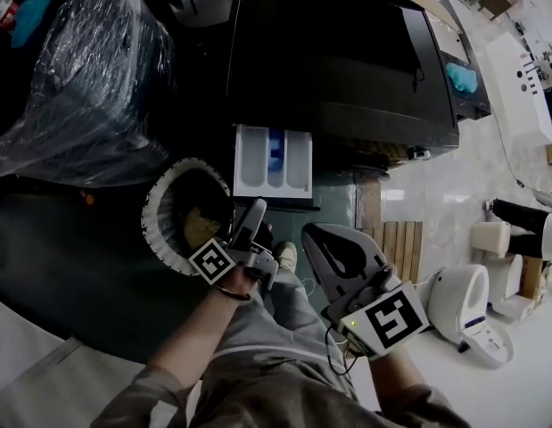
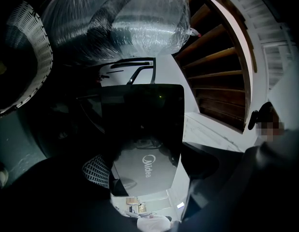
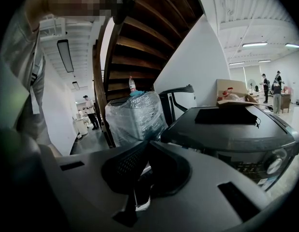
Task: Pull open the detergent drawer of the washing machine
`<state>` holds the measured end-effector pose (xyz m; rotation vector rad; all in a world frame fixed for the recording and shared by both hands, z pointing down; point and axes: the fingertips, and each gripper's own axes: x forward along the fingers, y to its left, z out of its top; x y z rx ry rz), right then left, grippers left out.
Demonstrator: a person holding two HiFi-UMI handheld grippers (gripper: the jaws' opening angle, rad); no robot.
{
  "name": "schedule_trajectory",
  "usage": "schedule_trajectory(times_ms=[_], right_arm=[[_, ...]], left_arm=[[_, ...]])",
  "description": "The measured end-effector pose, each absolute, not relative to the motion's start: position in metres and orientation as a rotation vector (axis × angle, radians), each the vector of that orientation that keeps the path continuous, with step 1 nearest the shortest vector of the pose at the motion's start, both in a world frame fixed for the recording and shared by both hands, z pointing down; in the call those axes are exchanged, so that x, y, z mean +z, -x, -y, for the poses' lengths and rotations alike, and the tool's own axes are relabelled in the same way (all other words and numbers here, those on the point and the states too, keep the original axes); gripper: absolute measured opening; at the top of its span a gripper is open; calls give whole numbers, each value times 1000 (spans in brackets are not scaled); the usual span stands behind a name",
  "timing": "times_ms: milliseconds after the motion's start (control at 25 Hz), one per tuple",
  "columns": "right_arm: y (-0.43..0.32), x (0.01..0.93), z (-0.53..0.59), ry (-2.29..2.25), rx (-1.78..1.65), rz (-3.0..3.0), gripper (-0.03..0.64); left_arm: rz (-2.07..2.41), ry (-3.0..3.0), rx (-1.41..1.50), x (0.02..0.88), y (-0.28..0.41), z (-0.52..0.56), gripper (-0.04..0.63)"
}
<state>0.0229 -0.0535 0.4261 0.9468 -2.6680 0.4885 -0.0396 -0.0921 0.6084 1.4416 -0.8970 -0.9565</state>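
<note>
**Head view.** The detergent drawer (image 1: 251, 160) stood drawn out from the left end of the front of the dark washing machine (image 1: 338, 52). Its white tray showed three compartments, the middle one blue. My left gripper (image 1: 255, 210) pointed at the drawer's front edge from just beside it, and I could not tell whether the tips touched it. A white ribbed basket (image 1: 158, 212) sat on the floor to the left of that gripper. A plastic-wrapped bundle (image 1: 79, 69) stood beyond the basket, beside the machine. My right gripper (image 1: 311, 235) hung lower and to the right, over my grey trouser leg (image 1: 289, 319), apart from drawer and machine alike.

**Left gripper view.** My fingers (image 2: 97, 170) were spread apart with nothing clamped between them. Through the gap appeared a grey panel (image 2: 139, 178) carrying the maker's logo, with a dark glossy slab (image 2: 139, 115) above it.

**Right gripper view.** My fingers there (image 3: 122, 168) were brought together, tips meeting, and they held nothing. Past them lay the machine's flat dark top and, at lower right, its control dial (image 3: 275, 164). The wrapped bundle stood to the machine's left, under a brown wooden staircase (image 3: 144, 37). Several people (image 3: 276, 93) stood far off in the bright room at the right.
</note>
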Motion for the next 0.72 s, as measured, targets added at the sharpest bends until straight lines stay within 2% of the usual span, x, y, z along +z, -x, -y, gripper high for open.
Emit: schedule_trajectory(times_ms=[720], right_arm=[[-22,395,59,-905,421,2663,34]], left_arm=[[975,-1434,-711,589,39,66,449]])
